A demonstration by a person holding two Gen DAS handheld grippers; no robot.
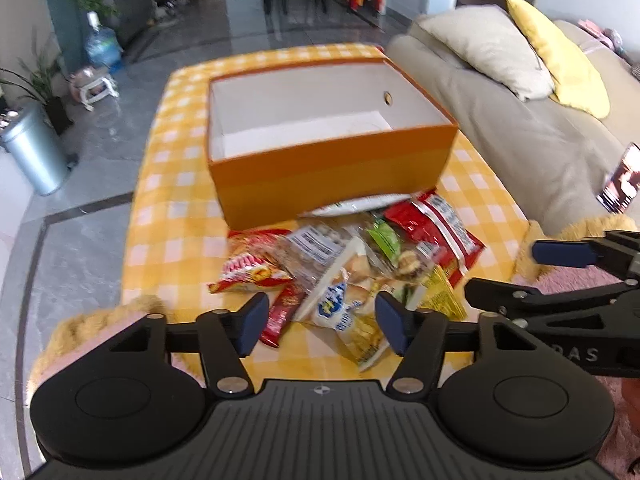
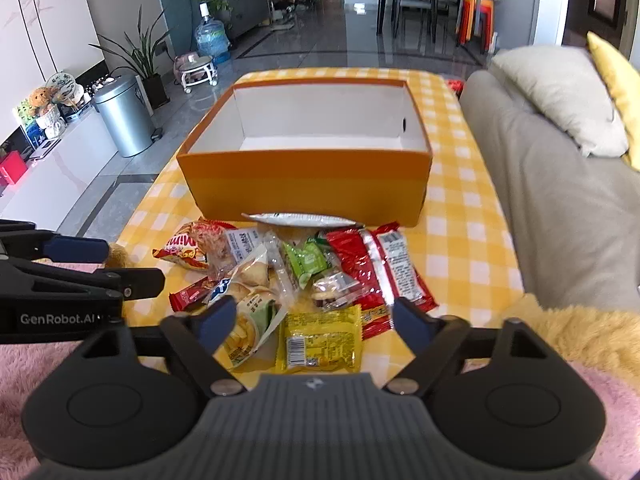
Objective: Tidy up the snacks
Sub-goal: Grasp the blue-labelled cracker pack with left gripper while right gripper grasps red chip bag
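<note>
Snack pile lower centre, orange box [image 2: 304, 184] empty above it.
Both jaws spread, nothing held. Yellow packet [image 2: 320, 340] (nearest right gripper [image 2: 308, 326]) is best pinched by its edge, lifted clear, then dropped in.

My left hand-held gripper [image 1: 322, 326] hangs with its blue-padded jaws spread wide above a heap of crinkly plastic snack packets [image 1: 352, 264] on the desk [image 1: 176, 208] with its yellow-and-white checked cloth. Just behind the heap stands an open orange cardboard box [image 1: 332, 172] with a white inside; a silvery packet touches its front wall. My right hand-held gripper [image 1: 560, 272] reaches in from the right edge, jaws apart.
</note>
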